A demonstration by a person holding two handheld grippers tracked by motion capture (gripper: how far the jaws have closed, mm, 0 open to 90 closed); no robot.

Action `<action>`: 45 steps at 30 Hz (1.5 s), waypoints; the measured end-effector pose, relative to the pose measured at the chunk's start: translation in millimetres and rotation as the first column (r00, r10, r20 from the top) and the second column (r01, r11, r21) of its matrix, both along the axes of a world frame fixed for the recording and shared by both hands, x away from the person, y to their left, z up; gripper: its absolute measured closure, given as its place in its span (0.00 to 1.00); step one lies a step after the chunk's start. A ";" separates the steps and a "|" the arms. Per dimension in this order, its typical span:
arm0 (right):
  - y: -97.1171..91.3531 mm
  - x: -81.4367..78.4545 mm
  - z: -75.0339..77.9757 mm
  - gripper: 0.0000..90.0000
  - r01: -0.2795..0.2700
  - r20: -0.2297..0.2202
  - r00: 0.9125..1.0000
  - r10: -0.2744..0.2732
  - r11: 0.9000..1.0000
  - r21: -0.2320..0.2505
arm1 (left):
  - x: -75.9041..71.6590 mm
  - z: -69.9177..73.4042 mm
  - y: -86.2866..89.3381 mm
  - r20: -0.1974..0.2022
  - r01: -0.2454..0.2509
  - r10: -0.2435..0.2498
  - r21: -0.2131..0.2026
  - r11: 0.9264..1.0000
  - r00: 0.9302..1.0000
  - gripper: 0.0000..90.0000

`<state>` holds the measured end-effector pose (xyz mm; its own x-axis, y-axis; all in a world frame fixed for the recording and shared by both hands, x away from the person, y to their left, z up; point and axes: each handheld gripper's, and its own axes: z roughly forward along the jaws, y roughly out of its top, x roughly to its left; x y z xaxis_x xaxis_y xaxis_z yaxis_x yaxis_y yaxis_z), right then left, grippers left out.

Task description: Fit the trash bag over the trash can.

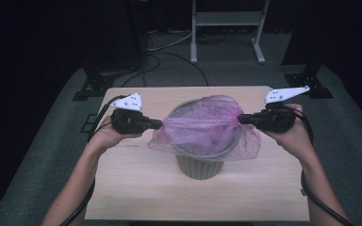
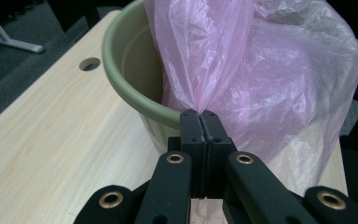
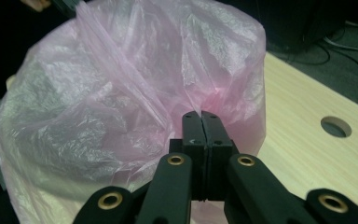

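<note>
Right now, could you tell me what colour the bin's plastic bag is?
The bag is translucent pink, clearest in the right gripper view.

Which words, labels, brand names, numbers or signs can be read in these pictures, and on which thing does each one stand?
None can be read.
Pink plastic bag: plain film, no print.
Green bin: bare wall and rim, no label.
Wooden table: plain wood; a faint dark mark near the person's left wrist is too small and blurred to read.
Black jaws of both tools, shut on the bag: screws and brass rivets, no lettering.
</note>
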<state>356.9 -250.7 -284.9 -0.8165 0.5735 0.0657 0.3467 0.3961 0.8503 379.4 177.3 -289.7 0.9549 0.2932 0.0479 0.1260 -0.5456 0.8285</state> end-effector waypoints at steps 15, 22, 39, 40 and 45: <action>-4.0 -6.9 3.9 1.00 0.000 -0.028 1.000 0.000 1.000 -0.005 | -1.2 4.4 7.7 -0.006 -0.031 0.031 -0.026 0.999 1.000 0.99; 0.1 9.0 -7.6 1.00 0.100 -0.031 0.994 -0.101 0.995 -0.017 | 15.3 -8.7 -0.2 -0.008 -0.115 0.115 0.000 0.993 0.993 0.99; 0.9 39.4 -36.3 1.00 0.218 -0.090 0.973 -0.215 0.976 0.021 | 53.9 -35.9 -11.7 -0.041 -0.240 0.238 -0.024 0.971 0.970 1.00; 1.2 41.1 -38.4 1.00 0.222 -0.096 0.971 -0.219 0.975 0.022 | 55.4 -37.3 -13.0 -0.049 -0.242 0.241 -0.025 0.970 0.969 1.00; 2.3 43.9 -43.7 1.00 0.223 -0.117 0.969 -0.219 0.974 0.026 | 57.8 -40.7 -15.6 -0.052 -0.255 0.255 -0.007 0.967 0.966 0.98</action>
